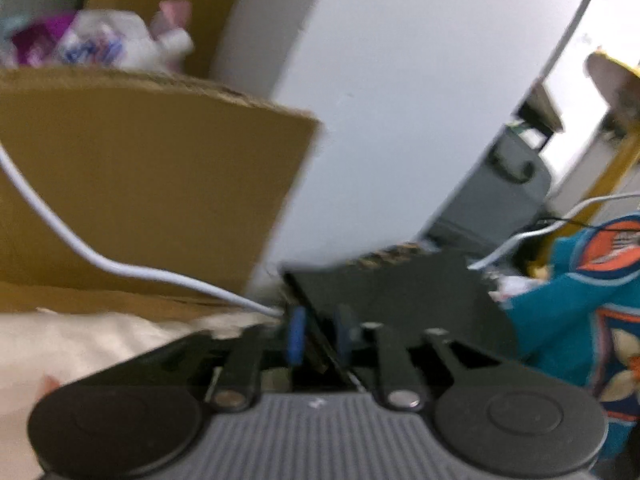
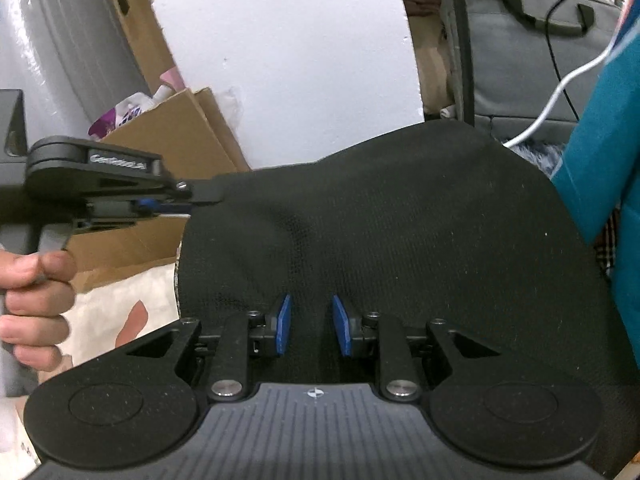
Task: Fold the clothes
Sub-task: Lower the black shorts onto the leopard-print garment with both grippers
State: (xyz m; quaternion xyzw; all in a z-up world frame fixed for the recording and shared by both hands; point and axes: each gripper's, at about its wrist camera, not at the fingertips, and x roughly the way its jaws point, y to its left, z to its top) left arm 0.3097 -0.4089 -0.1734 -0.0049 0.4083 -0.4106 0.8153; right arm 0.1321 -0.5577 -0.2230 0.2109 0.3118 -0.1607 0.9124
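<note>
The black garment point(image 2: 380, 220) lies spread just beyond the right hand-held gripper point(image 2: 308, 330), whose pads stand apart over it. The left hand-held gripper point(image 2: 176, 204) holds the garment's far-left edge between spread pads.

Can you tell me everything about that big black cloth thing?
The black cloth is a dark garment of fine mesh-looking knit, speckled with light lint. It is spread wide and humped, not flat. The left gripper meets its upper left edge, which runs between that gripper's blue pads; whether they pinch it is unclear. The right gripper hangs over it, jaws apart. A teal garment overlaps its right side.
</note>
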